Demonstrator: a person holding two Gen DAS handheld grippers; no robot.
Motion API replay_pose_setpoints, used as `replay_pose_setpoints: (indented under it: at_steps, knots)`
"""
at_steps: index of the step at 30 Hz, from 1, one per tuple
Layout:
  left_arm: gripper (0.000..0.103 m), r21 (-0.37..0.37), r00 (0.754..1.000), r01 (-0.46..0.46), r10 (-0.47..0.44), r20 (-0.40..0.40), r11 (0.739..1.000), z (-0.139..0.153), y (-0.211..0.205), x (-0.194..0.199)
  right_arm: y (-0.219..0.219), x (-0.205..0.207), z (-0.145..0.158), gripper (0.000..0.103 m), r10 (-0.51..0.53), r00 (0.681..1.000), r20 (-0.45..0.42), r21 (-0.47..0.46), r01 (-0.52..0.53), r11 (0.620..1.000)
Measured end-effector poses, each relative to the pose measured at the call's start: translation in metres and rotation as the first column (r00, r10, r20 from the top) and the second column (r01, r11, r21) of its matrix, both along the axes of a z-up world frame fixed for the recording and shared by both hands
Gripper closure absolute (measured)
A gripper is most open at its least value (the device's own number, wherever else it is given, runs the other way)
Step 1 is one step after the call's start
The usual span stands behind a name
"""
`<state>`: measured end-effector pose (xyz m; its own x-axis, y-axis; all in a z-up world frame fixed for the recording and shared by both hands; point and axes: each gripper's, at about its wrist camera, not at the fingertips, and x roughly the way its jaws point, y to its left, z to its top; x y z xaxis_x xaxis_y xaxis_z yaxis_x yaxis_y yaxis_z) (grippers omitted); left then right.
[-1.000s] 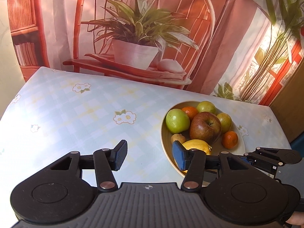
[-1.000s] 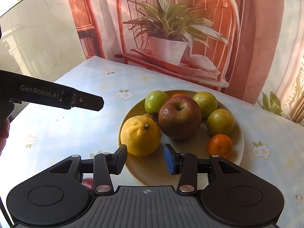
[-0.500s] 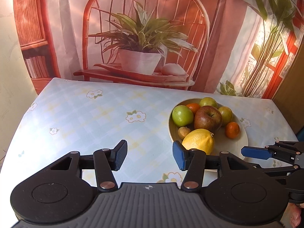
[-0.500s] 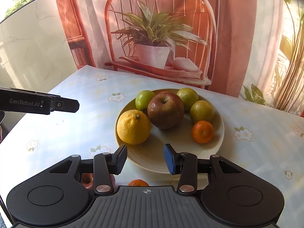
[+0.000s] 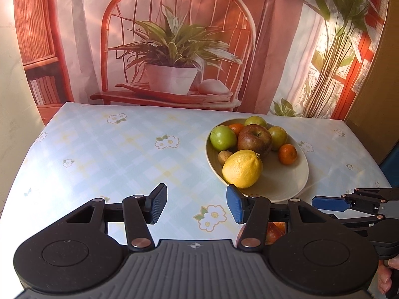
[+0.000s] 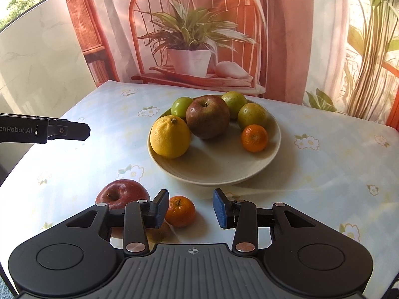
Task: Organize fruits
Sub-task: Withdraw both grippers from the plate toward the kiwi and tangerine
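A cream plate [image 6: 249, 172] holds a lemon [image 6: 170, 137], a dark red apple [image 6: 207, 117], a mandarin [image 6: 254, 138] and green fruits. On the tablecloth in front of it lie a red apple [image 6: 122, 193] and a loose mandarin [image 6: 180, 210]. My right gripper [image 6: 190, 208] hovers over them with its jaws closing. The loose mandarin lies between the fingertips, by the left finger, and the pads are not pressing on it. My left gripper [image 5: 197, 205] stands open over bare cloth, left of the plate [image 5: 286, 189], with nothing between its fingers.
A printed backdrop [image 5: 174, 49] of a chair and a potted plant hangs behind the table's far edge. The table's edge falls away at the left [image 6: 15, 169]. A hand [image 5: 385, 276] shows at the bottom right of the left wrist view.
Both grippers have drawn back from the plate, which looks smaller and farther. The red apple and loose mandarin have come into the right wrist view. The right jaws stand slightly narrower.
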<state>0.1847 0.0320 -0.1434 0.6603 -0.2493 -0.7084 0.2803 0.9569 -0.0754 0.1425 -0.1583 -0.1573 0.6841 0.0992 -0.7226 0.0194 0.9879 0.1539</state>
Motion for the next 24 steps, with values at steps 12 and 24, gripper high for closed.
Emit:
replay_pose_setpoints:
  at_steps: [12, 24]
  knots:
    - [0.048, -0.040, 0.999, -0.006, 0.005, -0.033, 0.999, -0.011, 0.004, -0.017, 0.022, -0.016, -0.018, 0.073, 0.062, 0.997, -0.052, -0.001, -0.063, 0.998]
    - [0.048, -0.053, 0.998, -0.022, 0.019, -0.055, 0.998, -0.017, 0.008, -0.020, 0.036, -0.010, -0.026, 0.073, 0.122, 0.989, -0.084, -0.031, -0.125, 0.992]
